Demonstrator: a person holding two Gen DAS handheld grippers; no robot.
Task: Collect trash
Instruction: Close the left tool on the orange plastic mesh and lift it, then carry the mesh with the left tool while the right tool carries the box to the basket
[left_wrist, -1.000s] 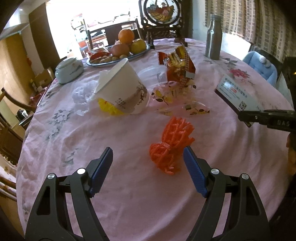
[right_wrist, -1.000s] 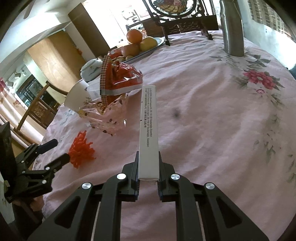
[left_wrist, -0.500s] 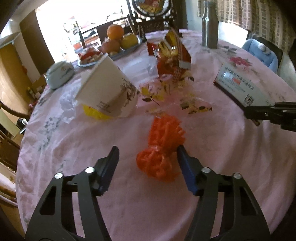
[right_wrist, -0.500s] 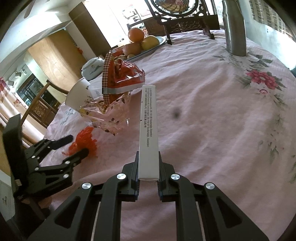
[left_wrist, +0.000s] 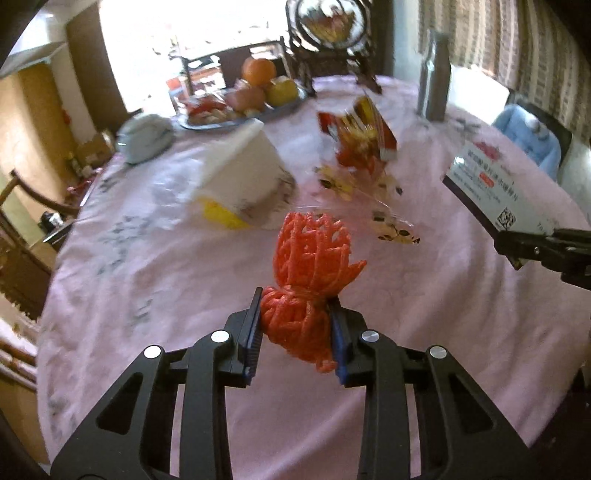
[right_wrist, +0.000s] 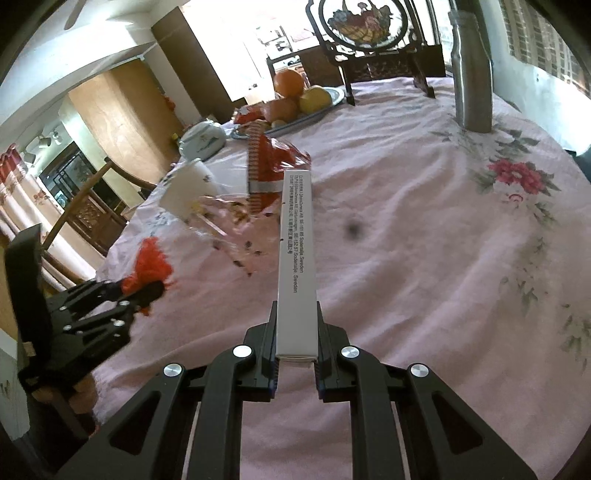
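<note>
An orange foam fruit net (left_wrist: 308, 280) sits between the blue pads of my left gripper (left_wrist: 295, 314), whose jaws are closing and press on its lower bunch; the net is lifted off the pink tablecloth. From the right wrist view the same net (right_wrist: 151, 264) shows at the left gripper's tips (right_wrist: 147, 290). My right gripper (right_wrist: 295, 325) is shut on a flat white and purple carton (right_wrist: 297, 254), which also appears at the right in the left wrist view as the carton (left_wrist: 491, 192). A tipped paper cup (left_wrist: 240, 173), a red snack bag (left_wrist: 362, 136) and a clear printed wrapper (left_wrist: 373, 199) lie further back.
A fruit plate (left_wrist: 258, 96), a pale lidded bowl (left_wrist: 146, 138) and a steel bottle (left_wrist: 436, 77) stand at the back of the round table (left_wrist: 147, 314). A framed ornament (right_wrist: 365, 26) stands behind them. Chairs ring the table; a blue garment (left_wrist: 532, 133) lies on one.
My left gripper moved forward around the orange net, closed on it and lifted it off the cloth. The right gripper kept its hold on the carton and barely shifted.
</note>
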